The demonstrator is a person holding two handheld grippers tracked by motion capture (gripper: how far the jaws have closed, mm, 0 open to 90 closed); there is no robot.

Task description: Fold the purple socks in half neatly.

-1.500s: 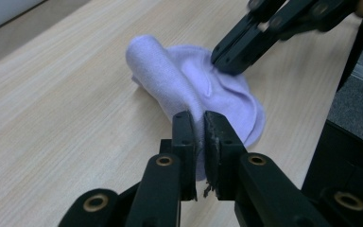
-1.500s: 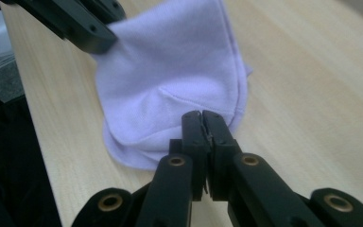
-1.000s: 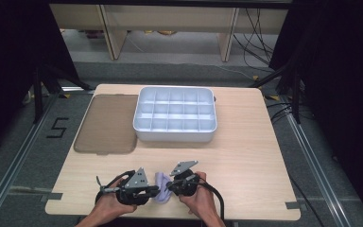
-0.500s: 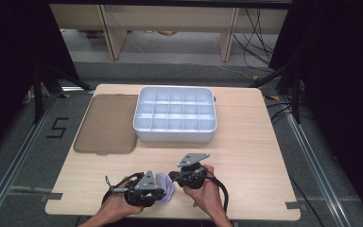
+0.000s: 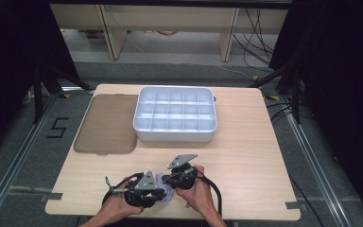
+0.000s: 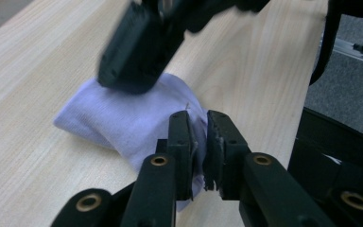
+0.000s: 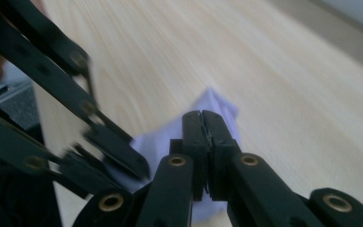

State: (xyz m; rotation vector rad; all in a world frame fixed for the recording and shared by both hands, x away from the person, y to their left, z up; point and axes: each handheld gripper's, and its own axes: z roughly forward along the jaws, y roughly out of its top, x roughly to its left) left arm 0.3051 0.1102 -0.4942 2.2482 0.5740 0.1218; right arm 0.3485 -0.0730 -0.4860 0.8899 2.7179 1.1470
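Observation:
A small lavender cloth (image 5: 161,179) lies bunched near the table's front edge, between my two grippers. In the left gripper view the left gripper (image 6: 199,130) has the cloth's (image 6: 127,116) near edge pinched in a narrow gap; its jaws have just been opening a little, with fabric still between them. The right gripper's jaw presses on the cloth's far side there. In the right gripper view the right gripper (image 7: 202,124) is shut tight, with the cloth (image 7: 217,106) spreading around its tips. From above, the left gripper (image 5: 159,191) and right gripper (image 5: 168,180) meet over the cloth.
A white compartment tray (image 5: 175,135) stands at the middle of the wooden table (image 5: 246,156), all its cells bare. A flat brown lid (image 5: 106,124) lies to its left. Both hands rest at the front edge, cables looping beside them.
Both grippers stay over the cloth at the front edge. The right gripper has shifted slightly away from the edge and tilted; the left one has edged a little to the right.

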